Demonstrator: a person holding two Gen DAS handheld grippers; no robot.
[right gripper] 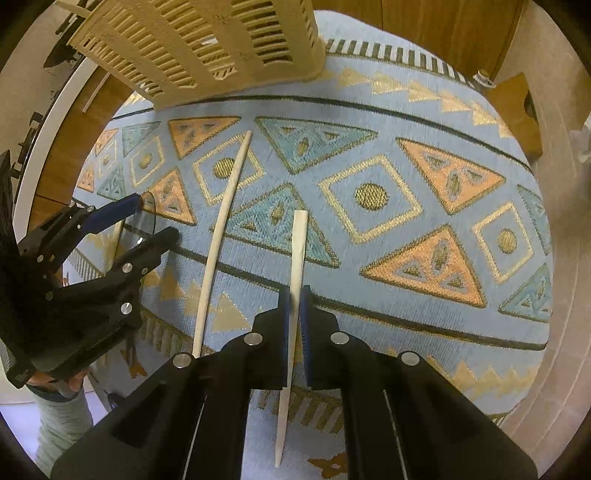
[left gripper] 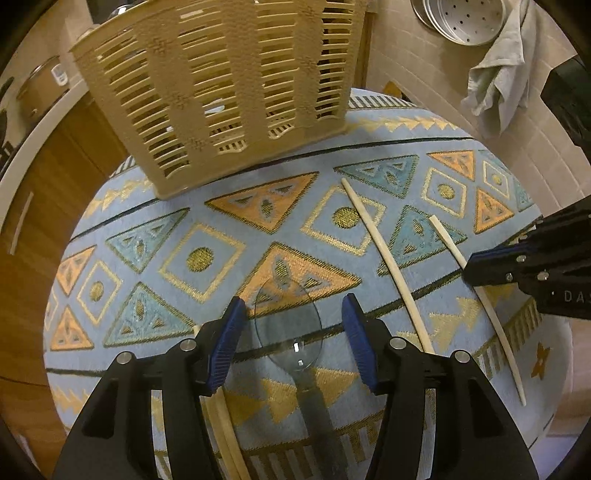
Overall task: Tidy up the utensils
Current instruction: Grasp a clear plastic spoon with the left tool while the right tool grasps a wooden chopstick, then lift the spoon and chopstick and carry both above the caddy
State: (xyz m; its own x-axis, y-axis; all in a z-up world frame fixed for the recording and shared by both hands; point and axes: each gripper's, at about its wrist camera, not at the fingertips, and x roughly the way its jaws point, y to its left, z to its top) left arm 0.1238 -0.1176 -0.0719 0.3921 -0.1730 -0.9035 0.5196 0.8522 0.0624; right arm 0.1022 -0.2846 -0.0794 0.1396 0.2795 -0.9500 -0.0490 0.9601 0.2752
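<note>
A clear plastic spoon (left gripper: pixel 290 328) lies on the patterned cloth, its bowl between the fingers of my open left gripper (left gripper: pixel 293 325), untouched. It also shows in the right wrist view (right gripper: pixel 146 218). My right gripper (right gripper: pixel 295 299) is shut on a pale wooden chopstick (right gripper: pixel 297 243), which also shows in the left wrist view (left gripper: pixel 491 317). A second chopstick (left gripper: pixel 384 258) lies loose between the grippers and shows in the right wrist view (right gripper: pixel 221 236). Two more chopsticks (left gripper: pixel 225 428) lie under my left gripper. A beige slotted basket (left gripper: pixel 218 92) stands at the cloth's far edge.
The blue patterned cloth (left gripper: pixel 207 258) covers a round table. A metal steamer pan (left gripper: pixel 465 18) and a grey rag (left gripper: pixel 498 81) lie on the tiled floor beyond. Wooden cabinets (left gripper: pixel 44 184) stand at the left. The basket also shows in the right wrist view (right gripper: pixel 207 40).
</note>
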